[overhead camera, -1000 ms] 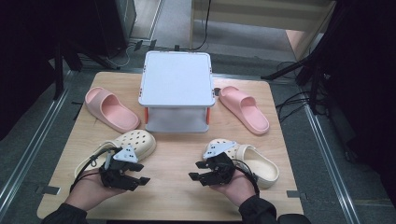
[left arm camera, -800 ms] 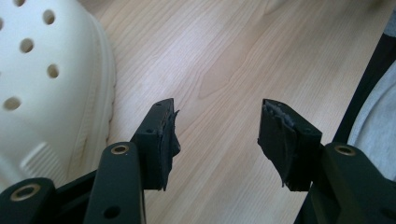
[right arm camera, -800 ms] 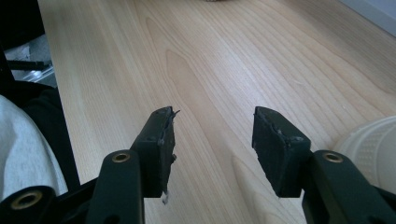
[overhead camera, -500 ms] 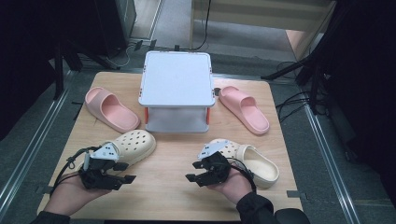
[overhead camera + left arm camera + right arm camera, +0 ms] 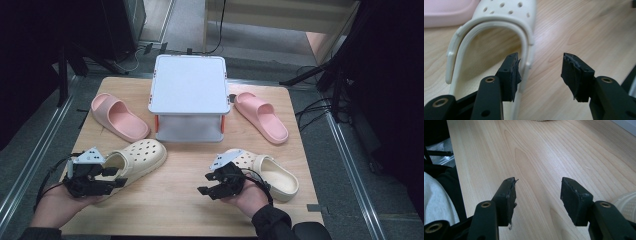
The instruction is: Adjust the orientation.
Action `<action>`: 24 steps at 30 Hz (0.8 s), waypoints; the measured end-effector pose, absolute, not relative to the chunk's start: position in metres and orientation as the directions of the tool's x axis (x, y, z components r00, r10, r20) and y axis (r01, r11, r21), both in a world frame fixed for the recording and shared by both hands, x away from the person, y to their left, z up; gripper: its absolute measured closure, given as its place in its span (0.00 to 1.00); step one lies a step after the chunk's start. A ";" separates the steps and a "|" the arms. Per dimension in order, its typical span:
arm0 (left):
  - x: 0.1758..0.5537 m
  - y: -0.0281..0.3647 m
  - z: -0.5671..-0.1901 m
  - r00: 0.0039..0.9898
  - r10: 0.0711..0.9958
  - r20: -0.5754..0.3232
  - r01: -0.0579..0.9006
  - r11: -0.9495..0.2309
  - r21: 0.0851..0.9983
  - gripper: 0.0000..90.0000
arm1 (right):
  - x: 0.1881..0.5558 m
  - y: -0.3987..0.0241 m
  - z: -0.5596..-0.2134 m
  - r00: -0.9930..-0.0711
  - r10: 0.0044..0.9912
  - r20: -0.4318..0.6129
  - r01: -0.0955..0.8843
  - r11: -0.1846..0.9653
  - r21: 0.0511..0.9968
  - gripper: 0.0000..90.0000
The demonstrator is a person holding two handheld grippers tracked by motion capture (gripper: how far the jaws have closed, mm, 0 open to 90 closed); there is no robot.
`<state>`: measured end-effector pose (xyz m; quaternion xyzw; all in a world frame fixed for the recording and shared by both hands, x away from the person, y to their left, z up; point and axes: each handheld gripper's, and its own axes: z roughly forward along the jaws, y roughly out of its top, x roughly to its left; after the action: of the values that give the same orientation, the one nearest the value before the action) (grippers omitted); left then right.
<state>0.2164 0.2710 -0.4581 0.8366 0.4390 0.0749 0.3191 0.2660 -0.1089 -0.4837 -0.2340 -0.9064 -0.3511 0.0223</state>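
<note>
two cream clogs near the counter's front edge, a hand-held gripper beside each

the left hand-held gripper sits at the front left corner of the counter, jaws apart and just closing a little, one jaw inside the heel opening of the left cream clog, not pressing it. the right hand-held gripper, jaws apart with bare wood between them, lies just left of the right cream clog.

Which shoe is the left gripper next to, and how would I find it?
Start at the grey box in the middle of the wooden table. Come toward the near left corner, where the left gripper hangs with open jaws beside a cream clog. It has little round holes on top, unlike the smooth pink slipper behind it.
</note>
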 end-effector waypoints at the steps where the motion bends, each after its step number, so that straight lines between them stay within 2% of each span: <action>1: 0.220 0.271 -0.461 0.600 0.785 -0.154 0.693 -0.413 0.591 0.54 | 0.266 -0.109 -0.484 -0.890 0.408 0.203 0.439 0.645 0.626 0.52; 4: 0.228 0.269 -0.470 0.608 0.775 -0.173 0.700 -0.420 0.578 0.63 | 0.265 -0.108 -0.484 -0.890 0.409 0.203 0.439 0.646 0.624 0.51; 10: 0.241 0.260 -0.484 0.607 0.777 -0.170 0.715 -0.439 0.544 0.70 | 0.265 -0.107 -0.485 -0.890 0.409 0.202 0.440 0.651 0.619 0.51; 13: 0.246 0.261 -0.488 0.608 0.773 -0.181 0.718 -0.438 0.541 0.78 | 0.265 -0.106 -0.486 -0.892 0.405 0.202 0.437 0.654 0.618 0.51; 24: 0.246 0.267 -0.471 0.579 0.784 -0.224 0.720 -0.363 0.591 0.86 | 0.265 -0.107 -0.486 -0.890 0.407 0.206 0.440 0.647 0.623 0.51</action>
<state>0.2464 0.2675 -0.4705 0.8243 0.4563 0.0480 0.3318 0.2651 -0.1066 -0.4858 -0.2332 -0.9073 -0.3492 0.0236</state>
